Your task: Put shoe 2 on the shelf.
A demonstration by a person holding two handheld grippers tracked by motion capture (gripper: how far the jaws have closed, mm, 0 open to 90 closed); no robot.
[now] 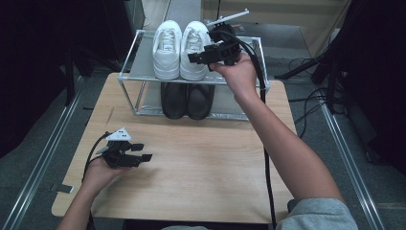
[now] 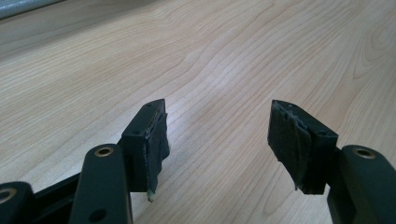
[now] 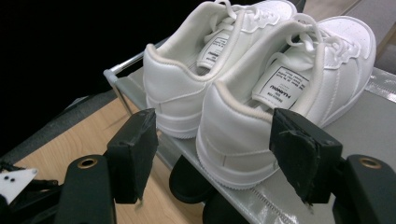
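Right tongs (image 3: 212, 154) at white sneakers (image 3: 280, 88), top shelf (image 1: 143, 60).
Jaws wide, empty, heel between; left tongs (image 2: 217, 140) open at 7 o'clock on surface (image 1: 201, 158).

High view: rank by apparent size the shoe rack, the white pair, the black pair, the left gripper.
1. Shoe rack, clearly largest.
2. White pair on its top shelf.
3. Black pair beneath; the top shelf hides part, so its true size is unsure.
4. Left gripper, smallest, though nearer the camera.

High view overhead; right gripper view close behind white sneakers (image 3: 243, 93).
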